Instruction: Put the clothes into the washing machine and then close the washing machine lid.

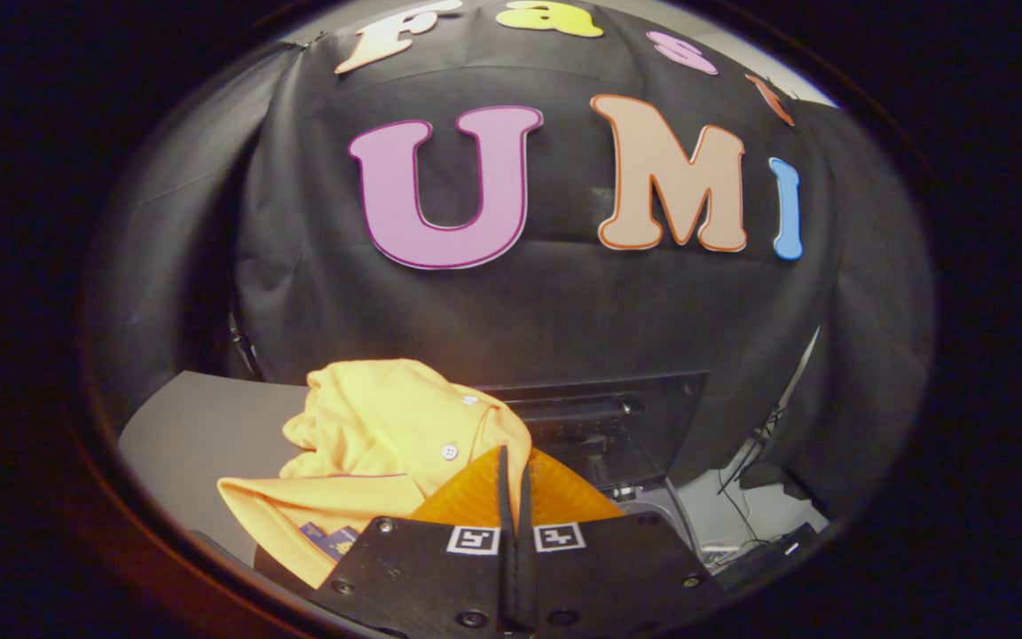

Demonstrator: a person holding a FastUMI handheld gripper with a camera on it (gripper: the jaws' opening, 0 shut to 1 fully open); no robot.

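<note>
Gripper [515, 457] jaws together (nothing clamped), yellow shirt [378, 435] heaped just ahead, washing machine [617, 426] beyond.

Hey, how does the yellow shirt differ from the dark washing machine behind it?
The yellow shirt is soft, crumpled and brightly lit; the washing machine is rigid, boxy and dark. The shirt lies bunched on the grey table, just ahead of the gripper, whose fingers are closed together; the machine stands beyond them, against the black wall. Both sit low in the booth, side by side.
</note>
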